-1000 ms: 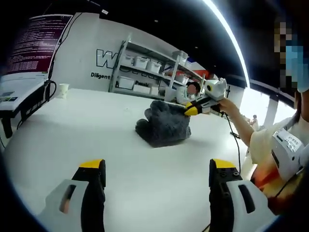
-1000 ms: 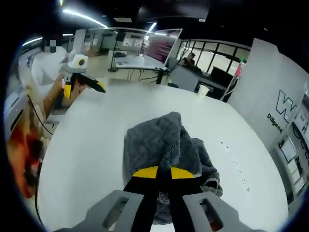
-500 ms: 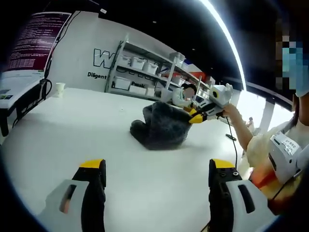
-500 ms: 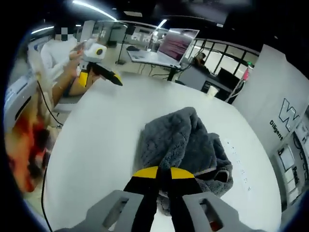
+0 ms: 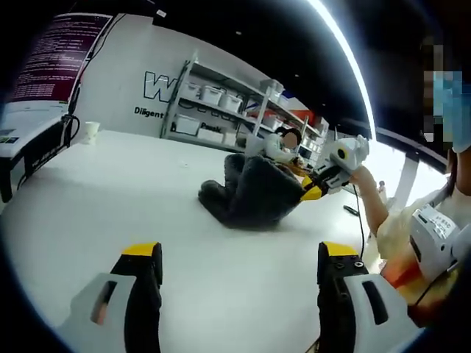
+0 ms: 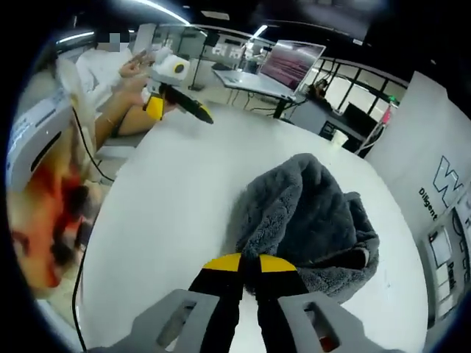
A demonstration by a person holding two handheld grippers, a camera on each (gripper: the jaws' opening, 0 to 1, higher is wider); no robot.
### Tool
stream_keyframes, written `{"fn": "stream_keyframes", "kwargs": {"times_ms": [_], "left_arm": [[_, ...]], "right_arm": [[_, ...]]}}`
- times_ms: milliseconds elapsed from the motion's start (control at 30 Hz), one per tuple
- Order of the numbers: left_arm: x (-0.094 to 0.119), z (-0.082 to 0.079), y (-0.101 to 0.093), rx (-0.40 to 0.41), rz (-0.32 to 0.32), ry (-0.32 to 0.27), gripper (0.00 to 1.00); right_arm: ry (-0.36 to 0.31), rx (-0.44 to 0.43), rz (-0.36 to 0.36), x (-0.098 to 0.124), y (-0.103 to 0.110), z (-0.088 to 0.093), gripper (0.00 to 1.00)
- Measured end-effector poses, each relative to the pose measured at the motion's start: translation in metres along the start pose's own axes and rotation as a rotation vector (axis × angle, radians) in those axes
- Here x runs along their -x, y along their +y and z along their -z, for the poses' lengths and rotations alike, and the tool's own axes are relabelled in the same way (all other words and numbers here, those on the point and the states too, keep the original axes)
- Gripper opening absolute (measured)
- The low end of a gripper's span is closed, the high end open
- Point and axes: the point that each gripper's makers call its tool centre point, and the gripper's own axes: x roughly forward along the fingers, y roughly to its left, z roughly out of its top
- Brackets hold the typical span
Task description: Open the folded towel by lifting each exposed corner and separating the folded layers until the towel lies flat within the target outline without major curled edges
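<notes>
Jaws of right gripper (image 6: pixel 250 266) clamped on fluffy grey towel (image 6: pixel 309 213).
Left gripper (image 5: pixel 239 257) spread wide over near white table (image 5: pixel 118 184).

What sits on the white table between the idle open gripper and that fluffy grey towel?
Nothing visible: bare white table lies between the open left gripper and the fluffy grey towel, which the right gripper grips.
</notes>
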Motion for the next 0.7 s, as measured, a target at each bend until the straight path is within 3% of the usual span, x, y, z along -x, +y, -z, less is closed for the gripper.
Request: {"fn": "stream_keyframes", "kwargs": {"times_ms": [700], "left_arm": [[-0.004,0.006,-0.003,0.002,0.008,0.020,0.85]], "right_arm": [[0.070,0.019,-0.124,-0.008,0.048,0.017,0.01]]}}
